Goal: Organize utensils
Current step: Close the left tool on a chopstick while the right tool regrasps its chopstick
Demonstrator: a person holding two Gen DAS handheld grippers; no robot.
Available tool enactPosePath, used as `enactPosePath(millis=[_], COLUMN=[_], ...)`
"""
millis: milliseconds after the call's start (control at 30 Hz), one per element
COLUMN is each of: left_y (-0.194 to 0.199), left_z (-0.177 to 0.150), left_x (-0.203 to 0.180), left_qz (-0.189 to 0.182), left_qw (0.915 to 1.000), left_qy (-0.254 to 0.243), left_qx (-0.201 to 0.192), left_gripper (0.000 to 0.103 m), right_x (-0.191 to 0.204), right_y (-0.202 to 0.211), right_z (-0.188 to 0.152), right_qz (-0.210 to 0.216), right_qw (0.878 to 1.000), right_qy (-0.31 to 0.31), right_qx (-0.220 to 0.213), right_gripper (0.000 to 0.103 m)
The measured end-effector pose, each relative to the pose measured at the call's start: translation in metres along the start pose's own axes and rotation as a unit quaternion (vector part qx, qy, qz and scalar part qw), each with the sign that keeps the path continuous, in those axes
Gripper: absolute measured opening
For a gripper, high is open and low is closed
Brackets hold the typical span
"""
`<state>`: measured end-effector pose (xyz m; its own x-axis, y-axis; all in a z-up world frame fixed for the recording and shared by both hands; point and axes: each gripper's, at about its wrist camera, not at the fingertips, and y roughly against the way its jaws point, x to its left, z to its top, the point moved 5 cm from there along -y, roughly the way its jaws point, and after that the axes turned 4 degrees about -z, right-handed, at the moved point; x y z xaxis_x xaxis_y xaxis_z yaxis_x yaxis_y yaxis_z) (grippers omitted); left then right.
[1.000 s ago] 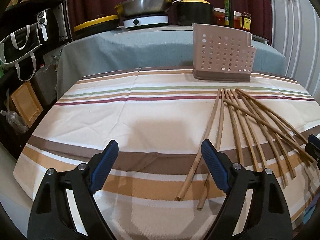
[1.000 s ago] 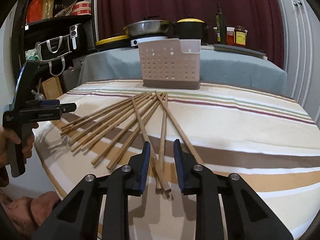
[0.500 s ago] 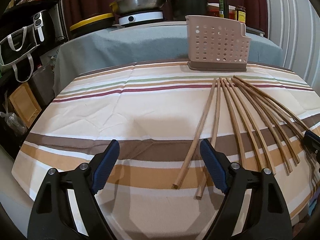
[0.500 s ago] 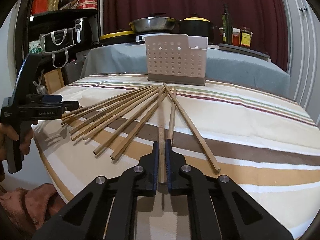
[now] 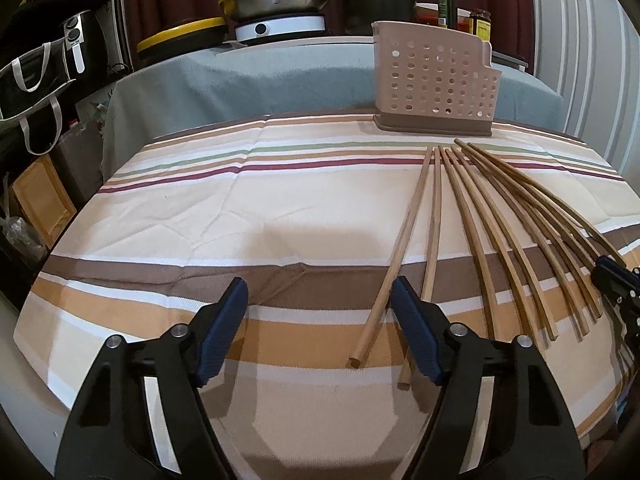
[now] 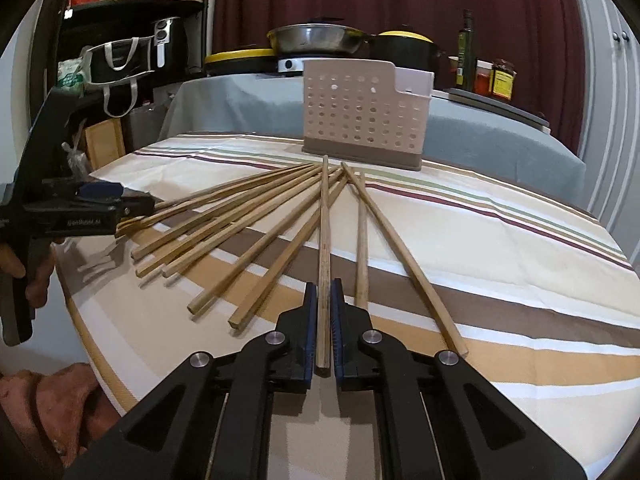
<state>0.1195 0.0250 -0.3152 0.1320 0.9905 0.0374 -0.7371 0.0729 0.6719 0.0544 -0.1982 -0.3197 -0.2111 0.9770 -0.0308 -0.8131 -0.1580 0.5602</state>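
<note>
My right gripper (image 6: 323, 292) is shut on one wooden chopstick (image 6: 324, 220), which points forward at the perforated pink utensil basket (image 6: 364, 120) and is raised off the striped cloth. Several other chopsticks (image 6: 258, 248) lie fanned out on the cloth below and to its left. In the left wrist view the same fan of chopsticks (image 5: 403, 236) lies right of my left gripper (image 5: 320, 292), which is open with nothing between its fingers. The basket (image 5: 436, 80) stands upright at the table's far edge. The right gripper (image 5: 612, 276) just shows at the right border.
The striped tablecloth (image 5: 200, 220) covers a round table. Behind it a grey-covered counter (image 5: 260, 80) holds a pan, pots, a bottle and jars. Shelves and a black bag (image 6: 116, 64) stand to the left. A hand (image 6: 28, 272) holds the left gripper (image 6: 138, 204).
The right gripper went from open to shut on one chopstick and has raised it off the cloth. The left gripper stayed open and shifted only slightly.
</note>
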Motion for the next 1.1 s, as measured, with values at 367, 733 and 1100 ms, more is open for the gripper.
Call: enactPosePath(millis=[367, 733, 1100], left_y=[-0.002, 0.003, 0.003], left_z=[-0.006, -0.01, -0.011], left_x=[-0.011, -0.016, -0.016], left_qz=[-0.062, -0.055, -0.05], left_qw=[0.9978, 0.9981, 0.9983], left_qy=[-0.021, -0.025, -0.026], left_qx=[-0.009, -0.013, -0.017], left_gripper=[0.033, 0.007, 0.006], right_x=[-0.007, -0.006, -0.009], right_y=[-0.001, -0.001, 0.008], right_z=[0.0, -0.002, -0.006], right_qz=[-0.003, -0.005, -0.012], right_qw=[1.0, 1.0, 0.999], right_qy=[-0.022, -0.022, -0.034], right_qx=[0.0, -0.004, -0.021], right_gripper=[0.019, 0.035, 0.037])
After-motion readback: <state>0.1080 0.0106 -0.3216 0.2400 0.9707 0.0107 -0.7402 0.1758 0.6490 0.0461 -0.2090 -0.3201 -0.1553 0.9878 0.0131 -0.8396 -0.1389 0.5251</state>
